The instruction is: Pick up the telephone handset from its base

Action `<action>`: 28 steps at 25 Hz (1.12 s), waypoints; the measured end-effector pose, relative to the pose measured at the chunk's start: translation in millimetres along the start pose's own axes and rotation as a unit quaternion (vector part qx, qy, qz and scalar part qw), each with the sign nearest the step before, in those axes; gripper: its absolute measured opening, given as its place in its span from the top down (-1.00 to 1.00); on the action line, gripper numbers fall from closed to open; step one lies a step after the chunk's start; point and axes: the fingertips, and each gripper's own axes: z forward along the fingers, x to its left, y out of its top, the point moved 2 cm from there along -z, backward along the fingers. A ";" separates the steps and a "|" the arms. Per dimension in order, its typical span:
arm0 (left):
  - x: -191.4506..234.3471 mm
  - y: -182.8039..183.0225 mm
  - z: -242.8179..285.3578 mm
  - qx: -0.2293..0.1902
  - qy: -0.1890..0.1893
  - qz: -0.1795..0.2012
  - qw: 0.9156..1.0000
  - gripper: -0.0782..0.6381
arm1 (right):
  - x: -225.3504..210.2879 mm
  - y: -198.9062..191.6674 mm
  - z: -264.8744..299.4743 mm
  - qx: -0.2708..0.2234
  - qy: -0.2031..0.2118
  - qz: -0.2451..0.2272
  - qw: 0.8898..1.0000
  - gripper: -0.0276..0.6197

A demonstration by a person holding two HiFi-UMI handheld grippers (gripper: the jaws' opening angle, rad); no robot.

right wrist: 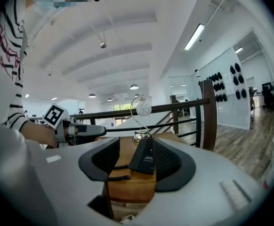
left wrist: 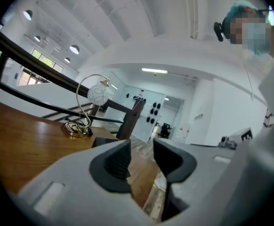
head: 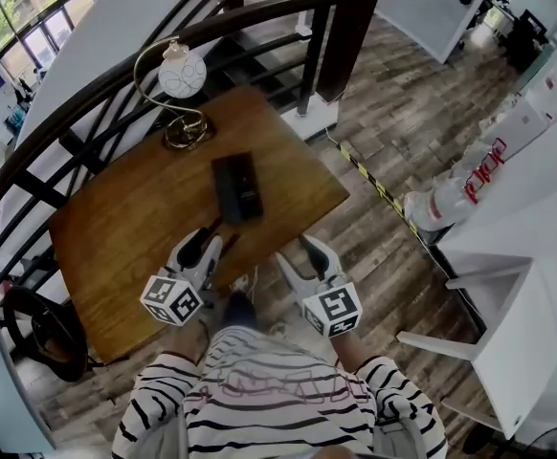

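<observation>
Back left on tabletop (head: 116, 228): lamp (head: 181, 73), railing (head: 97, 94) behind. Centre: phone (head: 237, 186) lying flat, nothing in front. Over near edge: left tool (head: 211, 244), level, jaws partly apart, empty. Just off the edge: right tool (head: 302, 256), tipped slightly down, jaws apart, empty.

Head view: steeply down over table (head: 135, 228). Gripper views: low, near-level across it; all share lamp (head: 181, 73).
</observation>
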 end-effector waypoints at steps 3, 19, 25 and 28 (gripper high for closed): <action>18.0 0.6 18.7 0.009 -0.001 -0.011 1.000 0.37 | -6.7 -0.4 22.9 0.009 0.003 -0.015 1.000 0.27; 128.1 -19.2 115.5 0.045 -0.002 -0.116 0.992 0.26 | -54.3 -37.4 163.3 0.084 0.041 -0.027 0.995 0.24; 164.0 -32.3 141.2 0.073 0.002 -0.144 0.987 0.16 | -69.0 -55.2 209.0 0.113 0.056 -0.049 0.991 0.24; 179.5 -40.0 154.2 0.084 0.002 -0.158 0.984 0.12 | -76.4 -65.4 229.1 0.132 0.064 -0.073 0.986 0.24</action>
